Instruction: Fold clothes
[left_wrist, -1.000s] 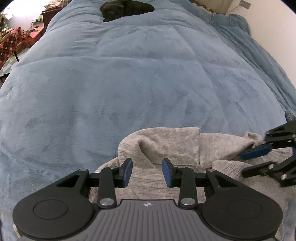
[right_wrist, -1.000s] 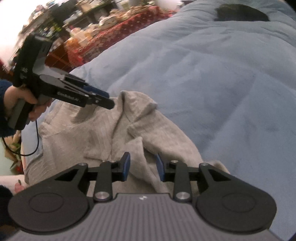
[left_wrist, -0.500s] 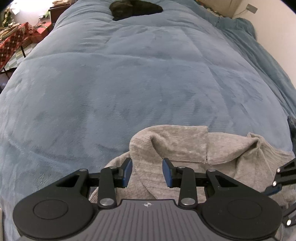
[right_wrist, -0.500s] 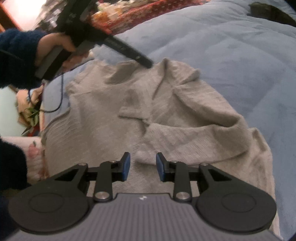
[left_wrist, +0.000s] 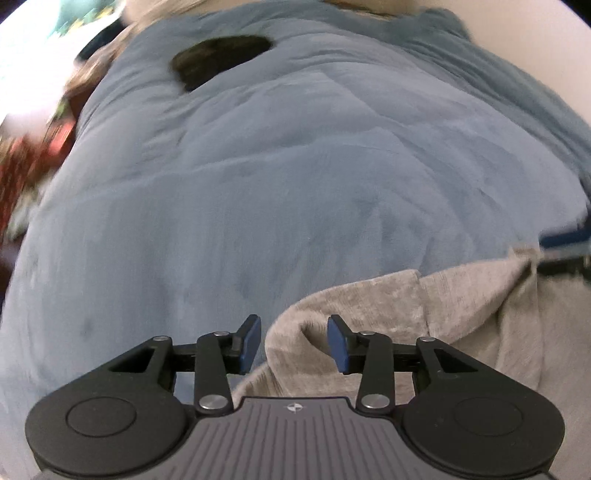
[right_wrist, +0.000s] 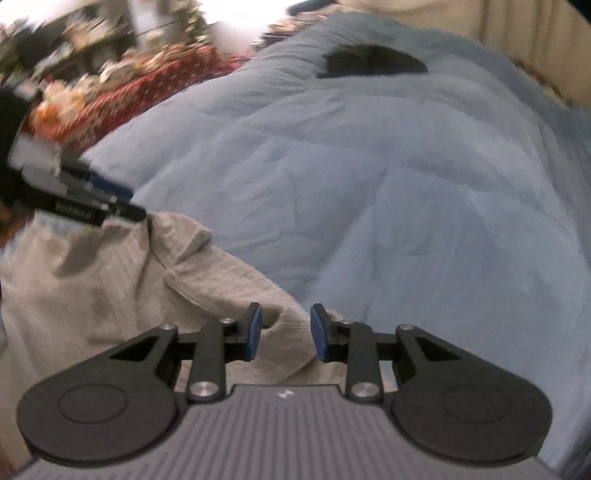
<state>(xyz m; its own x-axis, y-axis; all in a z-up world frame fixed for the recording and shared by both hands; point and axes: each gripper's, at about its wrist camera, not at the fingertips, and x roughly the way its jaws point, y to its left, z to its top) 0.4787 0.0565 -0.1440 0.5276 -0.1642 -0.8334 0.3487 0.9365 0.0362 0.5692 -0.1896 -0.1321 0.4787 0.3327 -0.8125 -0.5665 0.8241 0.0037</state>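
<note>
Both grippers stand with their blue-padded jaws parted. Seen from its own camera, the left gripper (left_wrist: 293, 341) has a rounded fold of the grey sweater (left_wrist: 424, 317) rising between its pads, the cloth touching neither that I can tell. The right gripper (right_wrist: 286, 332) straddles another edge of the same garment, pads apart on either side of the hem.

Only the right wrist view shows the left tool from outside — a black body with white lettering, its tips at a raised peak of the knit, though blur hides whether they touch. The left wrist view catches just a blurred blue pad of the right tool at the frame's far right edge.

The sweater is a ribbed, loosely rumpled knit lying at the near edge of a plush blue comforter (right_wrist: 388, 177), quilted in soft puffed panels. A dark, shapeless bundle (left_wrist: 221, 59) lies far up the bed — too blurred to identify.
</note>
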